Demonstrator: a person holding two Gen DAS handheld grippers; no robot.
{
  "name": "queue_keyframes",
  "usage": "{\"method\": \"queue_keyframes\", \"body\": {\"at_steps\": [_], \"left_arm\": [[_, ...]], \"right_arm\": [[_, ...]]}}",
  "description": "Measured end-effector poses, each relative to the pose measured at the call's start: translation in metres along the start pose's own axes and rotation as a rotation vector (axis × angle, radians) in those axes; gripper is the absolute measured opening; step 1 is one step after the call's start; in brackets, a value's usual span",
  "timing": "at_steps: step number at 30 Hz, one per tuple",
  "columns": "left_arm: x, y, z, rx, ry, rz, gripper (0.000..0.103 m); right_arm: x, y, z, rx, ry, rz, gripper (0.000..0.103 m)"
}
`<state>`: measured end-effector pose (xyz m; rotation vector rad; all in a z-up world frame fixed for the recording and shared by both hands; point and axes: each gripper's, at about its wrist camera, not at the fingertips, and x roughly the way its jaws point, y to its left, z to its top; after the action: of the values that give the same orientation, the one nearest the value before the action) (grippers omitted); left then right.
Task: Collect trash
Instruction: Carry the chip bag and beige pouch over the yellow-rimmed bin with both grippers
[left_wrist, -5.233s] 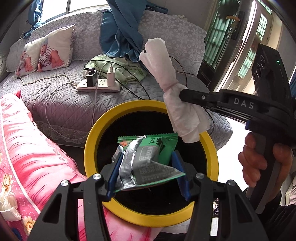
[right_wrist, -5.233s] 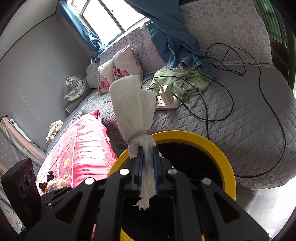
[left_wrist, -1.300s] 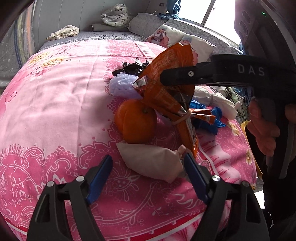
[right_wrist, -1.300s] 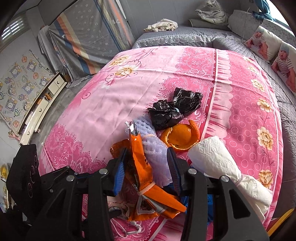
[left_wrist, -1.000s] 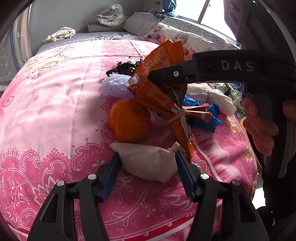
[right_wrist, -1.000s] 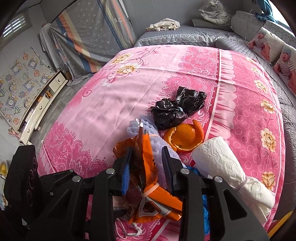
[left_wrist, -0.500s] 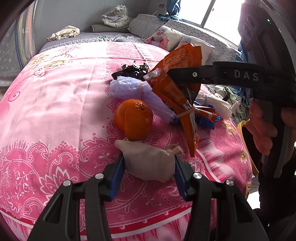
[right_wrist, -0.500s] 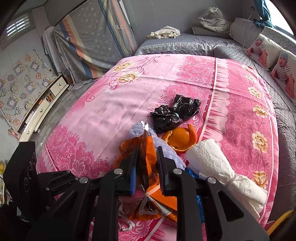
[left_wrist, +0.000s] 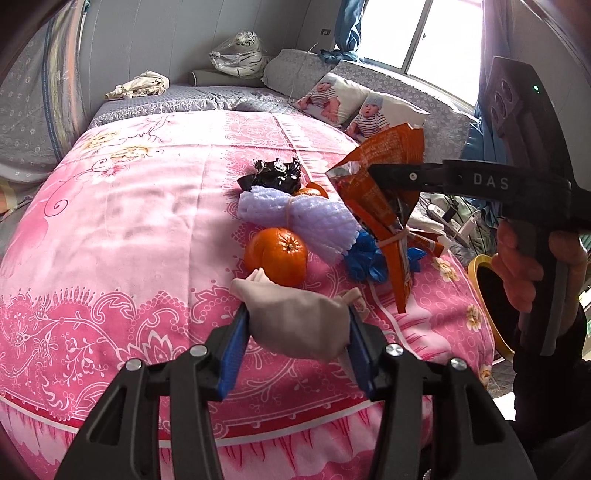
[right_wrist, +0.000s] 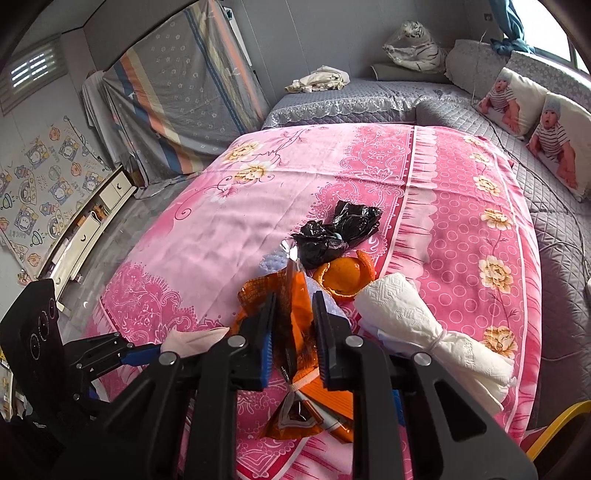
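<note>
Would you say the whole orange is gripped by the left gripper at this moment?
No, the left gripper is shut on a beige pouch, while the orange lies free on the pink bedspread behind it.

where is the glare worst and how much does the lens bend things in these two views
Left wrist view: the bright window at top right is blown out to white, backlighting the orange foil snack wrapper; the pink floral bedspread bulges like a dome. Right wrist view: light is even, only a sliver of window glare at the top right corner; the bed edges curve, and the frame corners are black.

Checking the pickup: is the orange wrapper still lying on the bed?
No, lifted: the right hand-held gripper pinches the orange wrapper above the bedspread.
</note>
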<state>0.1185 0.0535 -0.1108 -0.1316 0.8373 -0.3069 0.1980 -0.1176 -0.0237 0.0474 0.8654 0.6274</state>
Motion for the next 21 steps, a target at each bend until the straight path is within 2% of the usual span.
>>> {"method": "queue_keyframes", "body": {"at_steps": [21], "left_arm": [[-0.015,-0.025,0.010,0.045,-0.039,0.001,0.047]], "right_arm": [[-0.051,-0.027,-0.015,0.061,-0.077,-0.039,0.018]]}}
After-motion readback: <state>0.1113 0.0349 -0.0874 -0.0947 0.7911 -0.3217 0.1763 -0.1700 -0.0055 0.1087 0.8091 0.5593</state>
